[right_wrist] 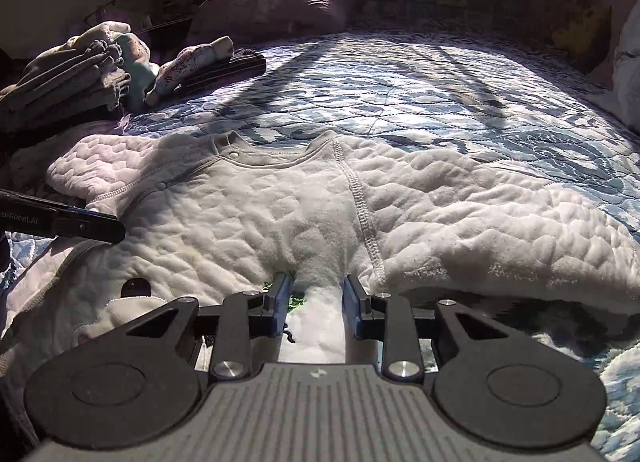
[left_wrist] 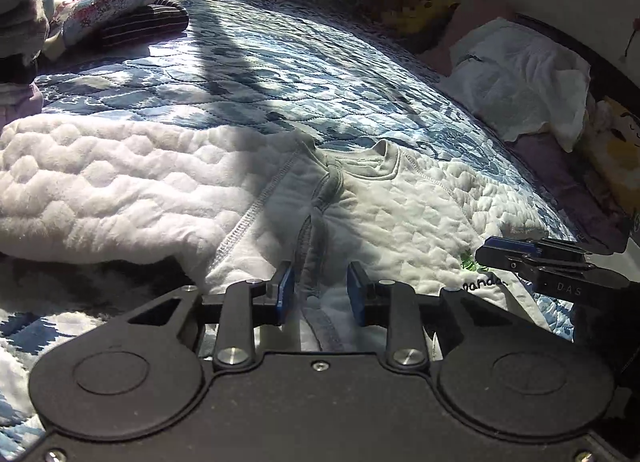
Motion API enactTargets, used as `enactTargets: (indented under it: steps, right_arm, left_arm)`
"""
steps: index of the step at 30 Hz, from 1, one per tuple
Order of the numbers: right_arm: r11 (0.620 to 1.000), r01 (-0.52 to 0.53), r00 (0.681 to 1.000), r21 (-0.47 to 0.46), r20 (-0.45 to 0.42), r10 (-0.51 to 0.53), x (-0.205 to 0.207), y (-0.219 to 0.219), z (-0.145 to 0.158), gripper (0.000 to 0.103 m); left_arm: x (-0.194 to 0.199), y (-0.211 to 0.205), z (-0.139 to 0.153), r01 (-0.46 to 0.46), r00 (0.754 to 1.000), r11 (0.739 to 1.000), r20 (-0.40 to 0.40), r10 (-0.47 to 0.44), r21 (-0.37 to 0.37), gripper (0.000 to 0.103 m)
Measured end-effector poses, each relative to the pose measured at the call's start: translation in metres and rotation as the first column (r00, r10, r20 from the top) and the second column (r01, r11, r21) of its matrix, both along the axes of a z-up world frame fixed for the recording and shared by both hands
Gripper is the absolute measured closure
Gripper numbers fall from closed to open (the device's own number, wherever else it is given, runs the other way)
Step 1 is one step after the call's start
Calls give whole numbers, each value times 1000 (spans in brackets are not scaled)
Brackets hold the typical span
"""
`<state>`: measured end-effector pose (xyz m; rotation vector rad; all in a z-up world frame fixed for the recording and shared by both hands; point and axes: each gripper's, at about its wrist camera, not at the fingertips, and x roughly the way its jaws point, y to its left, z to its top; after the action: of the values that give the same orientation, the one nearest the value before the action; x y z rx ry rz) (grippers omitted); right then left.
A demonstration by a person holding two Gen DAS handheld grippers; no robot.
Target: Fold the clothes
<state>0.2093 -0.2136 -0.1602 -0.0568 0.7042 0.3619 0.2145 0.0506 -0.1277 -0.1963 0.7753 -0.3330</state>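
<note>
Right wrist — white quilted top (right_wrist: 248, 217) neckline (right_wrist: 256, 155) pointing away.

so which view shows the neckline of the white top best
The right wrist view: the neckline of the white quilted top shows whole, snaps included, in fair light. In the left wrist view, the collar lies bunched, half in shadow.

The left gripper (left_wrist: 320, 292) has a matte black body with two round raised discs, silver screw heads on its linkage arms and blue pads (left_wrist: 285, 294) on its fingers. The right gripper (right_wrist: 316, 300) matches it in black arms, silver screws and blue pads (right_wrist: 352, 302), but behind those arms sits a grey ribbed plate. White lettering marks each gripper's side.
</note>
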Motion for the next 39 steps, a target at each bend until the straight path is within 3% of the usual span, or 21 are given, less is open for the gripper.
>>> enactTargets:
  steps: [2,4,7,9,12,15,16,18,21,22,24,25,28,29,31,34,35,37,39]
  right_arm:
    - [1000,7,1000,13,28,-7,-8,-3,10,73]
    - [997,23,998,70,57,-27,-25,-13,35,73]
    - [980,62,994,189,78,-78,-53,-42,60,72]
    - [967,97,988,236,96,-122,-74,-57,64,71]
    - [966,70,987,249,122,-103,-105,-54,59,71]
    - [986,46,997,160,61,-57,-115,-38,29,74]
    - [993,39,999,110,30,-43,-117,-32,13,74]
    - [999,34,999,39,26,-35,-120,-19,13,73]
    - [996,18,977,84,209,-35,-146,-11,38,73]
    - [997,19,982,75,186,-33,-149,-9,33,73]
    - [1000,20,997,11,71,-21,-141,-2,9,70]
    - [999,24,998,30,64,-26,-141,-5,0,69]
    - [990,55,998,133,27,-59,-141,-19,17,69]
    - [980,72,996,185,39,-81,-145,-26,24,65]
    - [928,165,983,335,24,-183,-149,-52,27,53]
    - [800,318,943,509,-77,-325,-138,-92,17,51]
    - [767,356,927,534,-99,-361,-133,-100,15,51]
    - [715,434,890,549,-137,-435,-123,-116,10,49]
    - [648,495,853,579,-180,-491,-109,-131,5,45]
  left_arm:
    - [-2,-3,8,-6,1000,1000,0,6,13,75]
    - [-13,-3,20,17,998,1000,66,-16,-11,75]
    - [-30,-4,28,51,994,998,99,-47,-35,75]
    - [-39,-9,32,83,991,994,110,-76,-64,75]
    - [-51,-20,36,142,984,985,125,-130,-94,75]
    - [-55,-41,25,189,980,980,81,-183,-67,73]
    - [-52,-52,9,176,984,984,6,-176,-9,69]
    - [-56,-63,1,171,985,984,3,-171,54,69]
    - [-74,-74,21,183,977,981,95,-189,70,69]
    - [-80,-76,25,191,972,980,125,-197,58,68]
    - [-79,-88,14,204,975,975,65,-210,91,64]
    - [-78,-95,8,211,976,971,29,-216,110,58]
    - [-85,-109,3,228,970,950,33,-240,214,55]
    - [-88,-108,9,221,971,954,44,-234,201,55]
    - [-93,-96,23,189,974,978,110,-199,93,50]
    - [-91,-79,34,141,982,989,134,-133,-50,36]
    - [-88,-70,34,120,986,987,129,-106,-109,26]
    - [-82,-56,34,69,993,975,113,-45,-212,19]
    - [-76,-47,36,19,995,966,104,8,-256,17]
